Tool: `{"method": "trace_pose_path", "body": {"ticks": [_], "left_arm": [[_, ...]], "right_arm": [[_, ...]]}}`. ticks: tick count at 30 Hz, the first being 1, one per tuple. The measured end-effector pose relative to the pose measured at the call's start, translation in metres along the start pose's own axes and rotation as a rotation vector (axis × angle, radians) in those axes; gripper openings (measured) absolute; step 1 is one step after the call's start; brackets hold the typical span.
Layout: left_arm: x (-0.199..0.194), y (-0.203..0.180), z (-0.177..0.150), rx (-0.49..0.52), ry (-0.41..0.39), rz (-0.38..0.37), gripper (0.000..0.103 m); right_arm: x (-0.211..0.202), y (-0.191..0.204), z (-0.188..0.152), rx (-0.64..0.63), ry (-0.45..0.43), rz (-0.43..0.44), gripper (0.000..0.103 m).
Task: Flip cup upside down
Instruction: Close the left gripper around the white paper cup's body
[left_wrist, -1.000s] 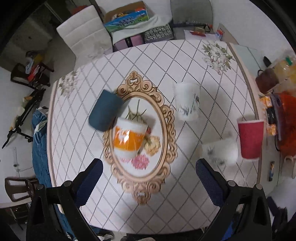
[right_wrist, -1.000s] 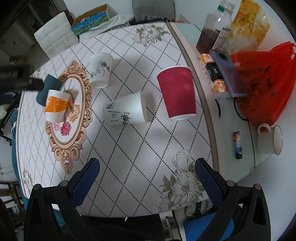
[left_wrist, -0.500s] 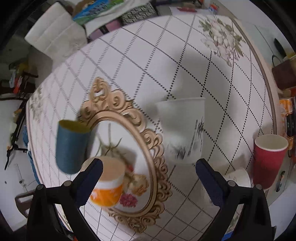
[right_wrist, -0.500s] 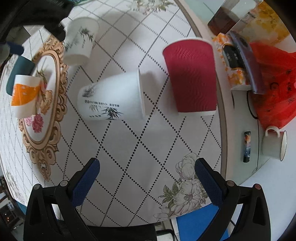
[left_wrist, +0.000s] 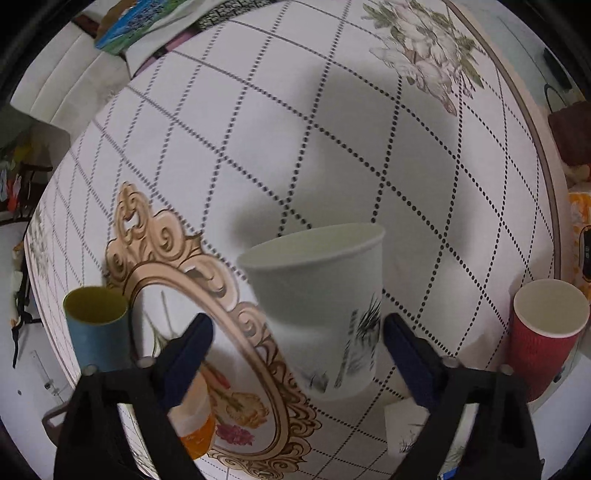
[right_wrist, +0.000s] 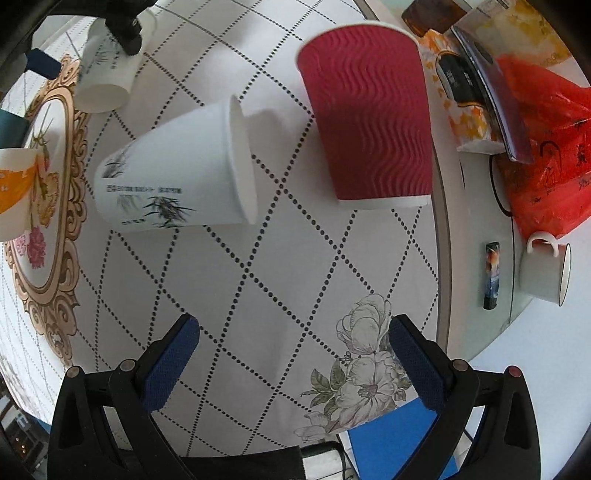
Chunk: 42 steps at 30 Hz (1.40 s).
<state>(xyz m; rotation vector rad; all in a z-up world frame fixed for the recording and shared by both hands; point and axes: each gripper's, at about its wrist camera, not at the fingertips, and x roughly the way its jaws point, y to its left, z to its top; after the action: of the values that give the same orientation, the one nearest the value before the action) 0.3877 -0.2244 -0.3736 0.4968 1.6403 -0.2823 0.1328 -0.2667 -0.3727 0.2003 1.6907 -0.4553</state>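
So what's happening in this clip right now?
A person works two handheld grippers over a table of paper cups. The left gripper is open around an upright white bamboo-print cup, not yet clamped. The right gripper hangs open short of a tipped white cup and a red ripple cup. Nothing is flipped yet.

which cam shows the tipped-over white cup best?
Right wrist. The tipped white cup lies on its side in full view, print and rim clear, ahead of the open right gripper. Left wrist catches only a blurred sliver at the bottom, behind its finger.
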Motion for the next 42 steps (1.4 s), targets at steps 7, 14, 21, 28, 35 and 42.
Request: {"method": "trace_pose_path", "body": {"ticks": [7,14,21,28,35,42], "left_arm": [[0.019,-0.007,0.008,0.030,0.017,0.025,0.064],[0.022,-0.012,0.008,0.035,-0.014,0.047,0.063],[0.007,-0.016,0.007,0.027,-0.040,0.050,0.062],[-0.025,-0.009,-0.015,0.018,-0.098,0.031,0.062],[-0.059,-0.010,-0.044,-0.002,-0.147,0.008,0.062],[-0.095,0.000,-0.098,-0.049,-0.188,-0.022,0.062]], "right_arm": [[0.003,-0.003,0.004,0.011,0.006,-0.002,0.103],[0.001,-0.005,0.004,0.024,0.008,-0.002,0.103],[0.006,-0.017,0.000,0.032,0.000,0.007,0.103],[0.000,-0.027,-0.004,0.041,-0.019,0.018,0.103],[-0.013,-0.026,-0.013,0.029,-0.052,0.033,0.103],[-0.035,-0.016,-0.028,-0.011,-0.100,0.052,0.103]]}}
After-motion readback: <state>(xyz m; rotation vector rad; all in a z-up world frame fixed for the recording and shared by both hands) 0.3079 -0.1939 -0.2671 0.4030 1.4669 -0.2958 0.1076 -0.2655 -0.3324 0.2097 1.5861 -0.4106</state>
